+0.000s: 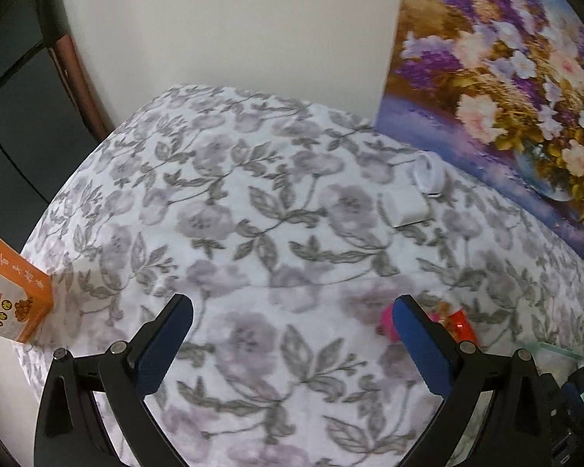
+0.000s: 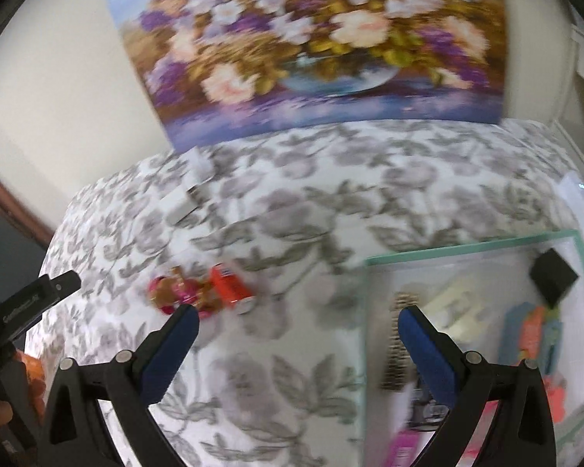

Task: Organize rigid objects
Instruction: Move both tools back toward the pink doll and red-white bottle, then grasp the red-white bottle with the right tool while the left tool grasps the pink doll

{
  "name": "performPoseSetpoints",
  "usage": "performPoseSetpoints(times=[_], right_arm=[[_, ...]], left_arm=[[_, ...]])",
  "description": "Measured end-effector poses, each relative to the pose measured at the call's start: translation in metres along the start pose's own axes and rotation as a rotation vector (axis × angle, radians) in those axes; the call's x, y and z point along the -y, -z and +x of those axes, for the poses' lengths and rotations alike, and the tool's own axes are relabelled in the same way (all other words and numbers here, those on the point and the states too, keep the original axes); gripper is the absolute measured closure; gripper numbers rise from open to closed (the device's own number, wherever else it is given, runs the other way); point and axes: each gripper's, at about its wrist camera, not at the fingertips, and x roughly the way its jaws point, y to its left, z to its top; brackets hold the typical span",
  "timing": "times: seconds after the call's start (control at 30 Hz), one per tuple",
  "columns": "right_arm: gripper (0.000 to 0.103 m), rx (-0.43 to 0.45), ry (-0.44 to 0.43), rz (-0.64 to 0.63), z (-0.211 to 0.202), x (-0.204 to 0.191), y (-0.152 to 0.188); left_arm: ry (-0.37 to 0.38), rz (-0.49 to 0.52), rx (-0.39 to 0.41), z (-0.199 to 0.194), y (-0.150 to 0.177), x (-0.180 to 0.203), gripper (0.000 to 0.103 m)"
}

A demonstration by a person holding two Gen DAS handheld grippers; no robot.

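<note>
The left gripper [image 1: 292,311] hangs over a floral-patterned cloth [image 1: 233,210], its blue-padded fingers [image 1: 163,350] spread wide with only cloth between them. Just behind the right finger lie a pink toy [image 1: 387,325] and a red object [image 1: 463,325], partly hidden by it. Ahead and to the right sit a white box [image 1: 403,207] and a white mouse [image 1: 430,177], close together. An orange carton [image 1: 13,303] stands left of the left finger. A flower painting [image 1: 506,89] leans at the far right.

Floral painting [image 2: 307,46] (purple, cream blooms) leans against a plain wall [image 1: 229,19].
</note>
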Motion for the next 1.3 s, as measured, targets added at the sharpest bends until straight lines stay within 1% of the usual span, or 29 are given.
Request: performPoseSetpoints(times=[0.13, 0.3, 0.43, 0.53, 0.83, 0.9, 0.93, 0.97, 1.03, 1.17, 1.27, 1.3], right_arm=[[0.000, -0.017, -0.015, -0.040, 0.012, -0.022, 0.006], [0.000, -0.029, -0.037, -0.070, 0.023, -0.032, 0.009], [0.000, -0.027, -0.037, -0.063, 0.031, -0.029, 0.007], [0.000, -0.033, -0.050, -0.058, 0.039, -0.027, 0.005], [0.001, -0.052, -0.086, 0.010, 0.071, -0.016, -0.004], [0.006, -0.056, -0.091, 0.004, 0.079, -0.018, -0.005], [0.012, -0.057, -0.091, -0.002, 0.081, -0.019, -0.005], [0.015, -0.058, -0.091, -0.010, 0.085, -0.022, -0.005], [0.017, -0.062, -0.097, -0.027, 0.091, -0.026, -0.005], [0.026, -0.052, -0.109, -0.053, 0.099, -0.034, -0.005], [0.037, -0.053, -0.125, -0.075, 0.105, -0.041, -0.005], [0.038, -0.045, -0.127, -0.084, 0.106, -0.043, -0.005]], left_arm=[[-0.019, -0.032, -0.010, 0.005, -0.001, -0.018, 0.001], [-0.024, -0.061, -0.039, 0.017, 0.001, -0.027, 0.001], [0.004, -0.055, -0.062, 0.026, 0.003, -0.021, 0.001], [0.047, -0.053, -0.080, 0.033, 0.004, -0.014, 0.001], [0.129, -0.052, -0.118, 0.051, 0.007, 0.018, 0.001], [0.154, -0.054, -0.127, 0.055, 0.008, 0.025, 0.001], [0.160, -0.053, -0.130, 0.056, 0.007, 0.028, 0.001], [0.166, -0.050, -0.130, 0.058, 0.007, 0.032, 0.001], [0.165, -0.042, -0.131, 0.061, 0.007, 0.038, 0.001], [0.163, -0.036, -0.147, 0.069, 0.008, 0.046, 0.001], [0.169, -0.051, -0.151, 0.073, 0.007, 0.045, 0.001], [0.174, -0.054, -0.151, 0.074, 0.006, 0.045, 0.001]])
